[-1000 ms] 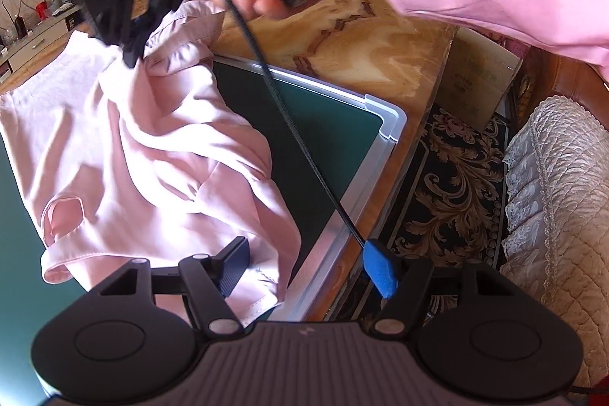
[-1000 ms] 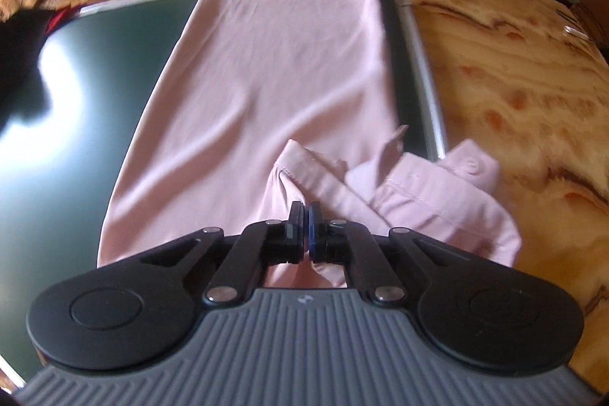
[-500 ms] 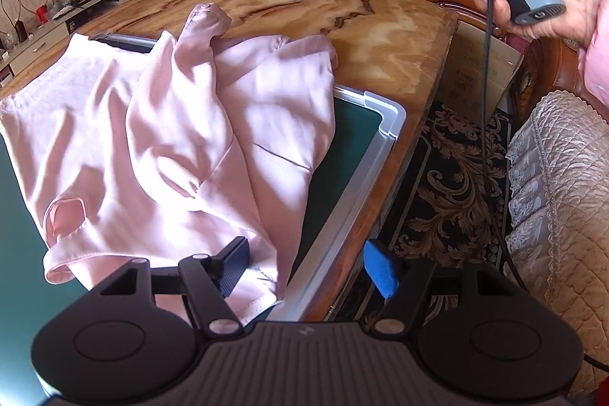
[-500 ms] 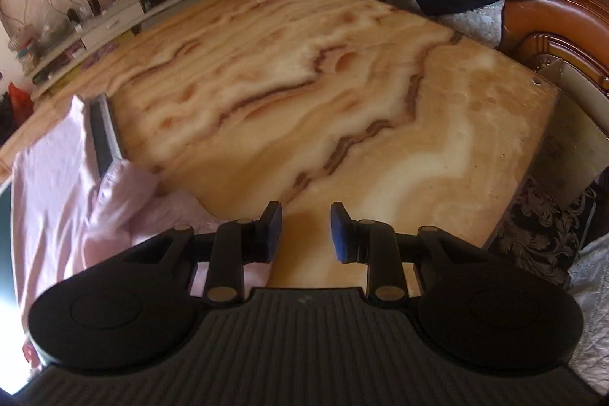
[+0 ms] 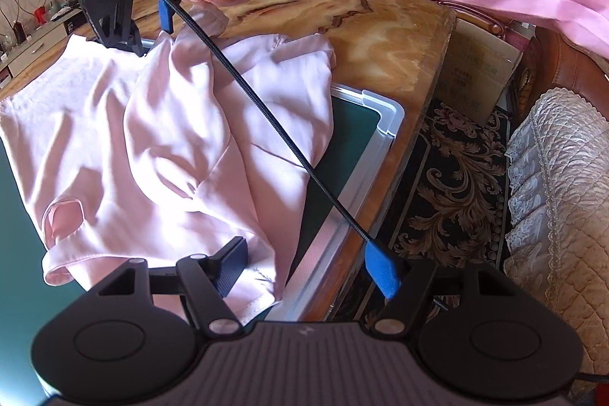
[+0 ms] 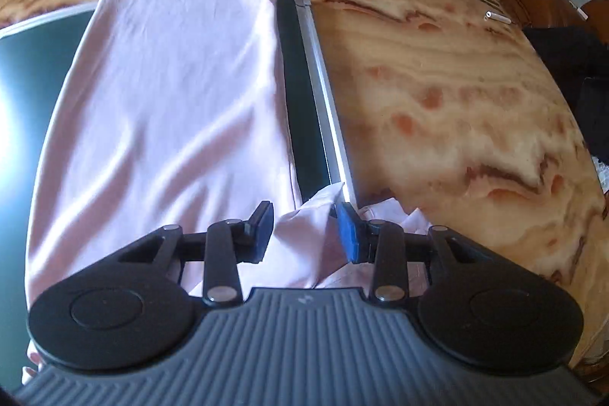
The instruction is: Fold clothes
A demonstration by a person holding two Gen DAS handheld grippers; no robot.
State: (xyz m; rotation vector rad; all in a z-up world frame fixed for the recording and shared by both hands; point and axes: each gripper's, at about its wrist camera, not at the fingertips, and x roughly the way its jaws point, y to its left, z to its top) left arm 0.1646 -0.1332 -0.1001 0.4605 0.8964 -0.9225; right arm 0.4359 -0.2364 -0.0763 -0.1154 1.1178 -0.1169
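Note:
A pale pink shirt [image 5: 171, 139] lies crumpled on a green board with a silver frame [image 5: 377, 147], part of it spread right towards the board's corner. My left gripper [image 5: 306, 267] stands wide open at the near edge: its left finger is over the shirt's hem, its right finger beyond the frame. A hand holds my right gripper [image 5: 146, 25] at the shirt's far end. In the right wrist view, the right gripper [image 6: 304, 231] has its jaws opening, and a raised fold of the shirt [image 6: 171, 101] stands between the pads without being squeezed.
The board rests on a marble-patterned table [image 6: 437, 101]. A black cable [image 5: 266, 109] runs across the shirt. A patterned carpet [image 5: 456, 196], a quilted seat cover [image 5: 552, 196] and a cardboard box [image 5: 475, 75] lie right of the table. Dark clothing [image 6: 571, 71] sits far right.
The right gripper let go of the shirt's fold, swung out over the bare table, then came back over the shirt's far end with jaws apart. Part of the shirt now lies spread right. The left gripper stayed.

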